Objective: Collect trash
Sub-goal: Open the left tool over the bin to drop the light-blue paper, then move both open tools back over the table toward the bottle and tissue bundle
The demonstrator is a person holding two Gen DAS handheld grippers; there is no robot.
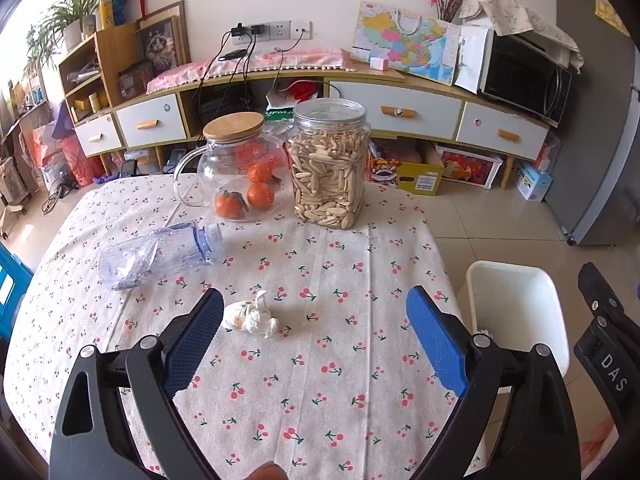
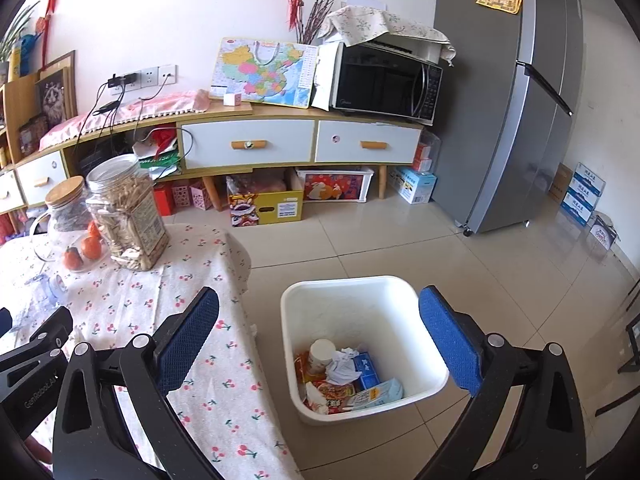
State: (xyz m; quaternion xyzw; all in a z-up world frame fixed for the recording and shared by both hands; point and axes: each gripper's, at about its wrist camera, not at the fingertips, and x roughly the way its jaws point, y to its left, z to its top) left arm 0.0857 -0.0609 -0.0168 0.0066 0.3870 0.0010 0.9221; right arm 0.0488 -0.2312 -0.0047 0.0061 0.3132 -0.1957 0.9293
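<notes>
The left gripper (image 1: 316, 344) has its two blue-padded fingers spread wide and holds nothing. It hangs over the round table with the cherry-print cloth (image 1: 320, 400). Just beside its left pad (image 1: 196, 340) lies a small crumpled white paper wad (image 1: 251, 317) with some yellow and green marks; its long axis runs left to right across the view, and a thin twisted tip stands up at the top. Farther on the table, a clear empty plastic bottle (image 1: 160, 254) lies on its side, its cap end pointing right toward the clear plastic jar of pale seeds (image 1: 329, 166). Beside the jar stands a glass jug with a wooden lid (image 1: 234, 168), with oranges inside.

The right gripper (image 2: 320, 340) is also wide open and empty, above the white square plastic bin (image 2: 400, 304) on the tiled floor beside the table. Inside are wrappers, a crumpled tissue and a blue carton.
</notes>
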